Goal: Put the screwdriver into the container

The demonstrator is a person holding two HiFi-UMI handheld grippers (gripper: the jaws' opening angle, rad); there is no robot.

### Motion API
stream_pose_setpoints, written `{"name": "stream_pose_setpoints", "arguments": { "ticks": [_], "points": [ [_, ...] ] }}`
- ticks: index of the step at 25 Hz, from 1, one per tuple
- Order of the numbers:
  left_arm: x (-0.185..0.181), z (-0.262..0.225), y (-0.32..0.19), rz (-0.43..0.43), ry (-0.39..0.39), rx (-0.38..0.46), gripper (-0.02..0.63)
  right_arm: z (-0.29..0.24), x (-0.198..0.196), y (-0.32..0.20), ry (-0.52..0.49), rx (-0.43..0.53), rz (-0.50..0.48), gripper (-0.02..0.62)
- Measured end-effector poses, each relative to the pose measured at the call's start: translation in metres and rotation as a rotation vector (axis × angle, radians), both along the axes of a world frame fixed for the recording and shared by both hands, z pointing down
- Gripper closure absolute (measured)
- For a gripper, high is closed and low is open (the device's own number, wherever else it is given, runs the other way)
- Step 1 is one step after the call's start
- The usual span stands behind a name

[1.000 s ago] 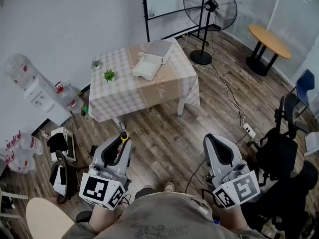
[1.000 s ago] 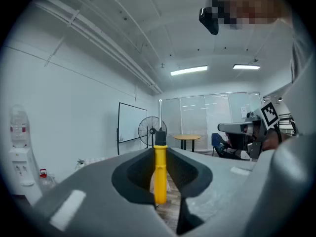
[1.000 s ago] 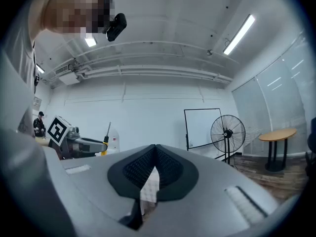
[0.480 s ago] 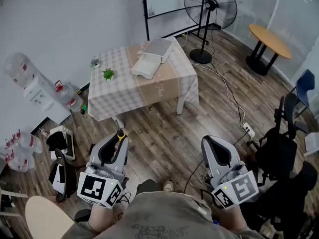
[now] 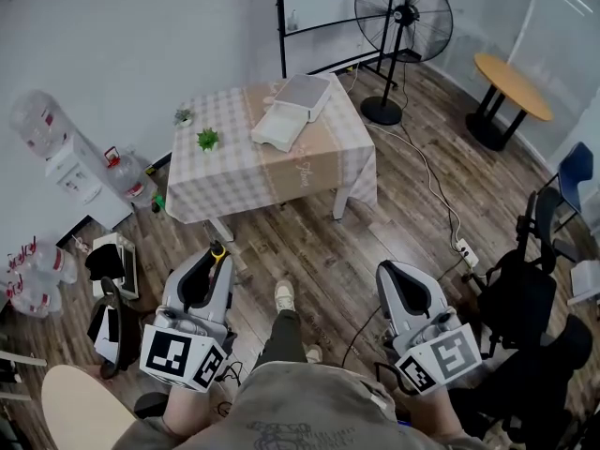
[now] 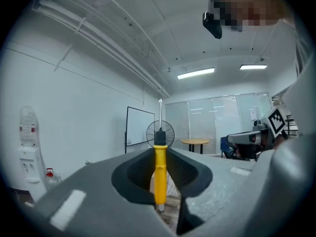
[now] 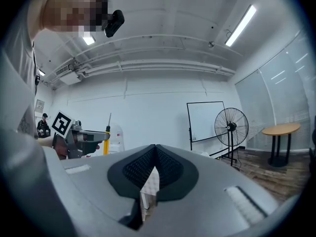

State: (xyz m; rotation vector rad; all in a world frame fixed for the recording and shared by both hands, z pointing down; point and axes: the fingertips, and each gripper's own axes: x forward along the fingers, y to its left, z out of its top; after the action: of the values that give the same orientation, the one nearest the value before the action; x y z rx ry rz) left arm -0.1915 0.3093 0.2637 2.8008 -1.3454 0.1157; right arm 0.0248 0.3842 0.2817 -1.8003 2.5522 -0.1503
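Observation:
My left gripper [image 5: 208, 268] is shut on a screwdriver [image 6: 160, 171] with a yellow handle, black collar and thin metal shaft standing upright between the jaws; its yellow tip [image 5: 217, 249] shows in the head view. From the right gripper view the screwdriver [image 7: 107, 138] is at the left, held by the left gripper [image 7: 81, 141]. My right gripper [image 5: 398, 284] is shut with nothing in it, its pads [image 7: 155, 163] meeting. The white container [image 5: 292, 110] with its lid lies on the checked table [image 5: 230, 167], far ahead of both grippers.
A small green plant [image 5: 207, 140] stands on the table's left side. A standing fan [image 5: 402, 28], a whiteboard and a round wooden table [image 5: 510, 76] are behind and to the right. A water dispenser [image 5: 75, 172], bottles, black chairs [image 5: 525, 289] and a floor cable [image 5: 436, 190] surround me.
I have stepped slightly toward the table; a foot now shows on the floor between the grippers. Both grippers keep their hold and stay low in the view.

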Motion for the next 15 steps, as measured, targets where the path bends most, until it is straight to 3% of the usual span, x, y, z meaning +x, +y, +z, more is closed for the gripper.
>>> {"name": "stream_pose_setpoints", "arguments": {
  "ticks": [8, 15],
  "points": [
    [0.006, 0.01, -0.039, 0.024, 0.004, -0.015, 0.532, 0.011, 0.004, -0.039, 0.019, -0.024, 0.018, 0.568],
    [0.013, 0.015, -0.11, 0.029, 0.007, -0.034, 0.532, 0.021, 0.011, -0.107, 0.037, -0.068, 0.032, 0.568]
  ]
}}
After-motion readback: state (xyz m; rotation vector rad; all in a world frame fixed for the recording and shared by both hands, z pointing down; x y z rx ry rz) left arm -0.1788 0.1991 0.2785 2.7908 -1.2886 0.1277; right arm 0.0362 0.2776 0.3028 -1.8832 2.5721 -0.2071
